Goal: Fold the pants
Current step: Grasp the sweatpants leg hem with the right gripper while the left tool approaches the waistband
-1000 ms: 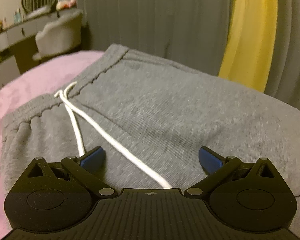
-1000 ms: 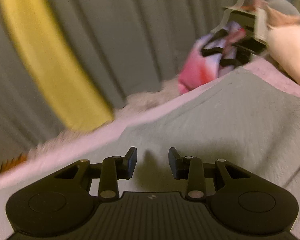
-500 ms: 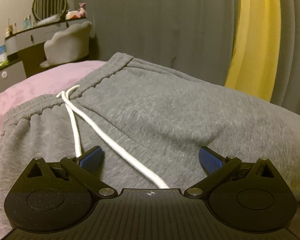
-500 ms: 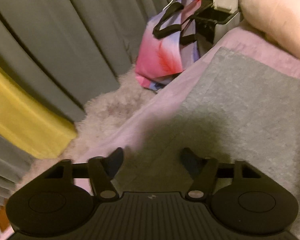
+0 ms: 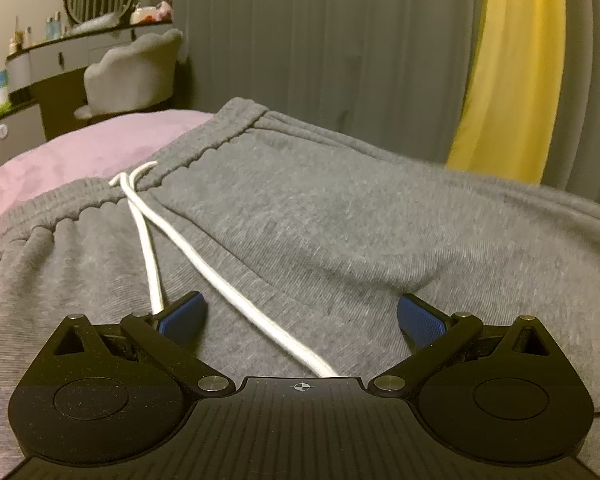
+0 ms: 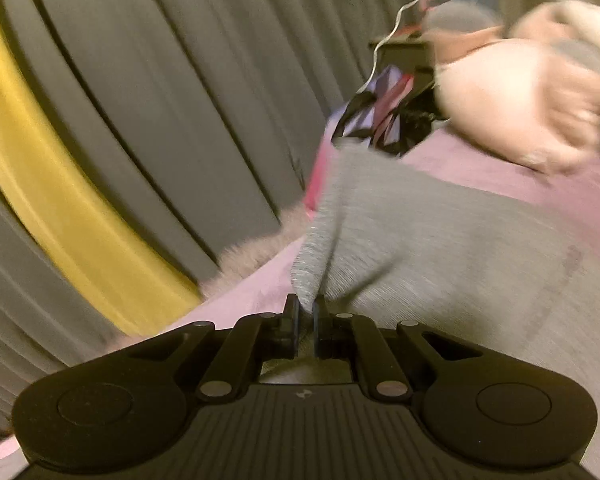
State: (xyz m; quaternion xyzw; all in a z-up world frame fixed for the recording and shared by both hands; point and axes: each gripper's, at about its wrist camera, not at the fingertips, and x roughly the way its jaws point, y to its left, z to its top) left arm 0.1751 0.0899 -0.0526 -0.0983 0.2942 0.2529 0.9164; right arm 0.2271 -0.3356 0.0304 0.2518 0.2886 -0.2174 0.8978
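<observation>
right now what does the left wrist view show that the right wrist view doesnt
Only the left wrist view: the elastic waistband, the white drawstring cord, the grey vanity desk, and the open left gripper over the fabric.
Only the right wrist view: the right gripper shut on a lifted fabric edge, and a pale pink pillow.
Both: the grey sweatpants, pink bedcover, yellow curtain strip.
</observation>
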